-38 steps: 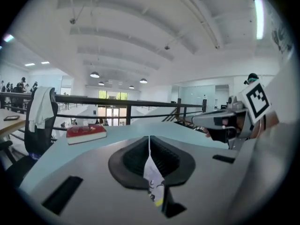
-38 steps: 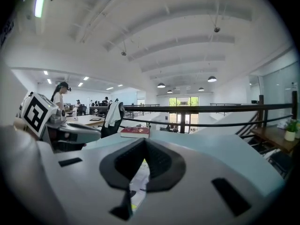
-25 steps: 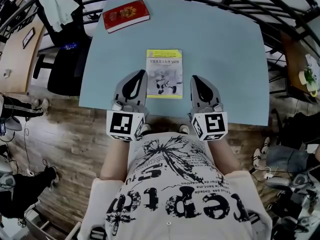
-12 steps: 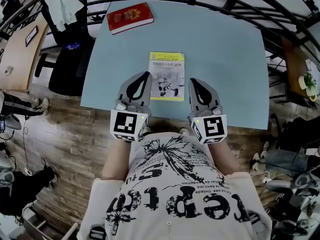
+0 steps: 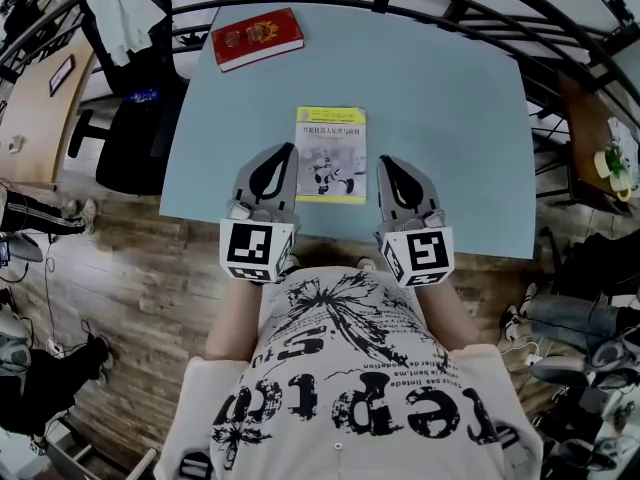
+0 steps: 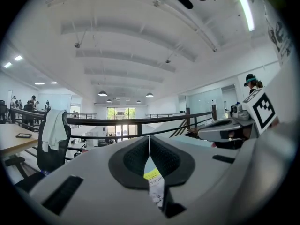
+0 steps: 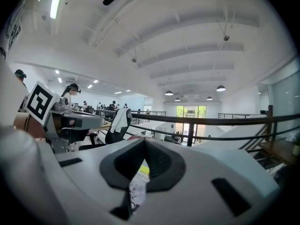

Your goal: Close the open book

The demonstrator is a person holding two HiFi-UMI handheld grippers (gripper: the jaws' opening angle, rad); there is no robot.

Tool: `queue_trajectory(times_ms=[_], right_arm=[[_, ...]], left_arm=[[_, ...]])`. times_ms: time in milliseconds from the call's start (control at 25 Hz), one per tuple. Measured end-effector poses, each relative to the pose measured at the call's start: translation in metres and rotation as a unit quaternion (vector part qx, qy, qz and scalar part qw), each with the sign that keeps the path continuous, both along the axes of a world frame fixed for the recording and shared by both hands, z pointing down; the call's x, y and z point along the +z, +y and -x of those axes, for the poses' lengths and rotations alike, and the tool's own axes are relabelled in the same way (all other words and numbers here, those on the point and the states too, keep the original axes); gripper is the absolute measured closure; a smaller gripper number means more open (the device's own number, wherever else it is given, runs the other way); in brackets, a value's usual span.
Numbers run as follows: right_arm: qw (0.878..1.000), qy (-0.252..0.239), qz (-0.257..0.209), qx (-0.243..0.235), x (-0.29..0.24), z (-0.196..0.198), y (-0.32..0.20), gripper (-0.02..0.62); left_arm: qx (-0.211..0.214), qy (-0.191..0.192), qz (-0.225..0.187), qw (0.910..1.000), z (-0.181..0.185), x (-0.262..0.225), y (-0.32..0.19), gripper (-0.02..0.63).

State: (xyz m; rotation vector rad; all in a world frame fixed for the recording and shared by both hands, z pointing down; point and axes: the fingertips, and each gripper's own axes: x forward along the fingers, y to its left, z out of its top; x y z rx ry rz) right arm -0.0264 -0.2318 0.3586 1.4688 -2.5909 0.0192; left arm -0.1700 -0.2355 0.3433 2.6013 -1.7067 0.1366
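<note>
Book (image 5: 331, 154) — cover up, long axis near-to-far

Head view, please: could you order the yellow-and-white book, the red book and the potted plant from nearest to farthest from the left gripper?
1. The yellow-and-white book: on the table, just right of the left gripper.
2. The red book: at the table's far left corner.
3. The potted plant: off the table, at the picture's far right edge.
</note>
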Motion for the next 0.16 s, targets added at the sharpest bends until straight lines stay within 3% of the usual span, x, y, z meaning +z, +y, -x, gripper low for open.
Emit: queue_trajectory(times_ms=[160], right_arm=[[1.0,0.0,0.005,0.004,-0.0014,-0.0037,-0.0037,0.586]], left_arm=[[-0.01,0.003,0.0,0.9999,0.0026,-0.003,-0.0013,0.584]])
